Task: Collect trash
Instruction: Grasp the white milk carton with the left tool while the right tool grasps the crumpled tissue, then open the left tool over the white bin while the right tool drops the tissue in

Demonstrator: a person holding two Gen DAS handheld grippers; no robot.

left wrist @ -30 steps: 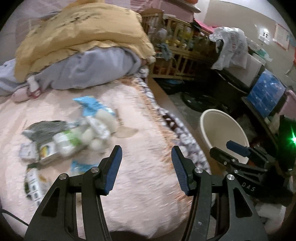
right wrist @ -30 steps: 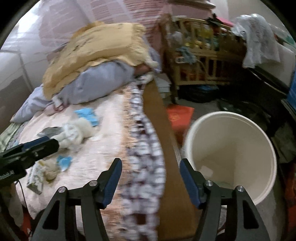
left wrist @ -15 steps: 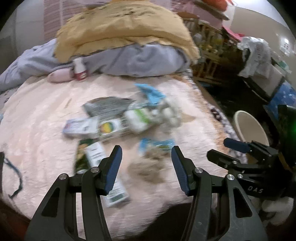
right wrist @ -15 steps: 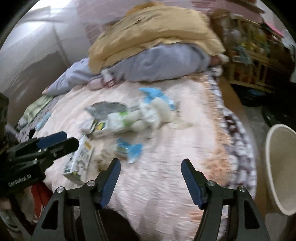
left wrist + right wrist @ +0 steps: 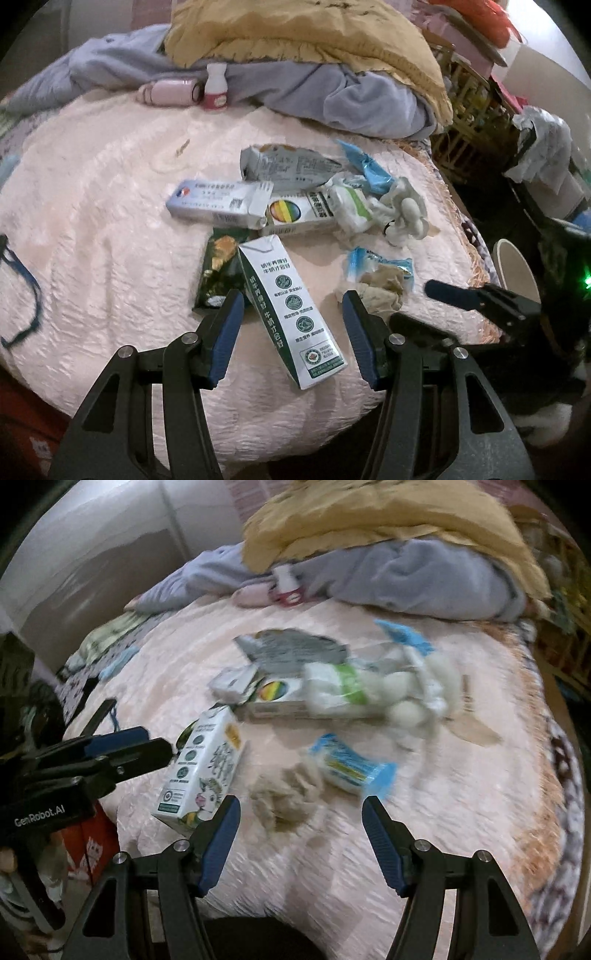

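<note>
Both grippers swung from bucket to bed, left gripper (image 5: 291,325) fingers spread over milk carton (image 5: 291,314), right gripper (image 5: 299,834) spread above crumpled tissue (image 5: 288,797)

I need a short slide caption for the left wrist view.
Open left gripper straddles a white-green milk carton among wrappers on the pink bedspread; right gripper alongside.

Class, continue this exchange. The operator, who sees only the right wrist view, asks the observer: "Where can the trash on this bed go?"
Observer: A white bin stands on the floor past the bed's right edge.
Operator: Is the left gripper lined up on anything?
Observer: Yes. The left gripper is open, with the milk carton between its fingers.
Operator: Anything under that carton?
Observer: A dark green snack packet, under its far end.
</note>
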